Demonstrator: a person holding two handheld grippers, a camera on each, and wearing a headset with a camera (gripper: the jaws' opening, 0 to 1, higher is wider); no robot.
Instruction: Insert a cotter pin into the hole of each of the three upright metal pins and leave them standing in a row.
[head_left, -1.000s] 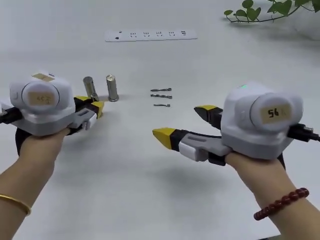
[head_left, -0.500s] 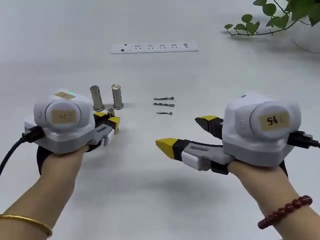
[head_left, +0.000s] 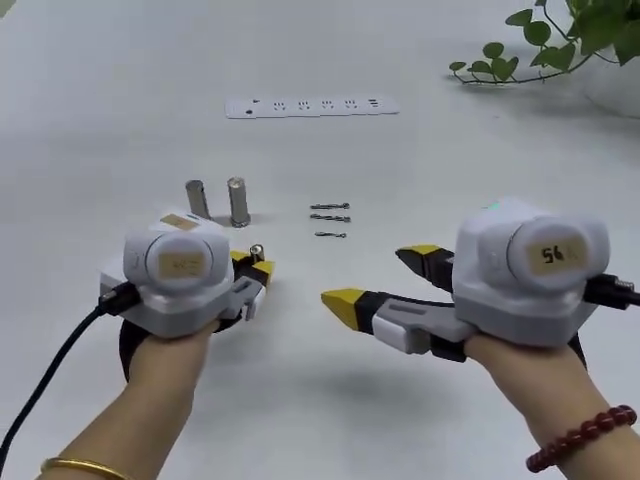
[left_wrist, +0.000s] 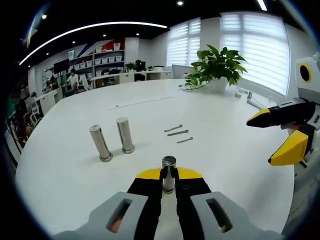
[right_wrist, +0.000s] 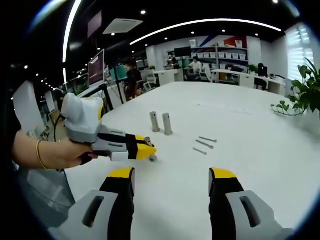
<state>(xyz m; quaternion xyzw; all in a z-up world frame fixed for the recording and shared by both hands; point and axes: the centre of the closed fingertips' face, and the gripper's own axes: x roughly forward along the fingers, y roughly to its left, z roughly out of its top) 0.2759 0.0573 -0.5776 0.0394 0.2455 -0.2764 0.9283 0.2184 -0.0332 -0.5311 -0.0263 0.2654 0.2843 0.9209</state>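
White table (head_left: 300, 400); right gripper (head_left: 378, 275) labelled "56", left gripper (head_left: 252, 270) clamps metal pin (left_wrist: 168, 169).

The number "56" — on the round tan label (head_left: 553, 255) atop the right claw (head_left: 378, 275)

The right gripper (right_wrist: 172, 174) has its two yellow-tipped jaws spread wide apart over the white surface (right_wrist: 250, 155), with nothing between them. From the left comes the left gripper (right_wrist: 145, 149), held by a hand (right_wrist: 62, 150) wearing a gold bracelet (right_wrist: 39, 154). Its yellow tips are closed together on a third metal pin (right_wrist: 152, 158), whose lower end pokes out beneath them. Farther back, two metal pins (right_wrist: 167, 124) stand upright just beside each other. To their right, three cotter pins (right_wrist: 204, 144) lie in a loose row. A leafy plant (right_wrist: 306, 97) sits at the right edge.
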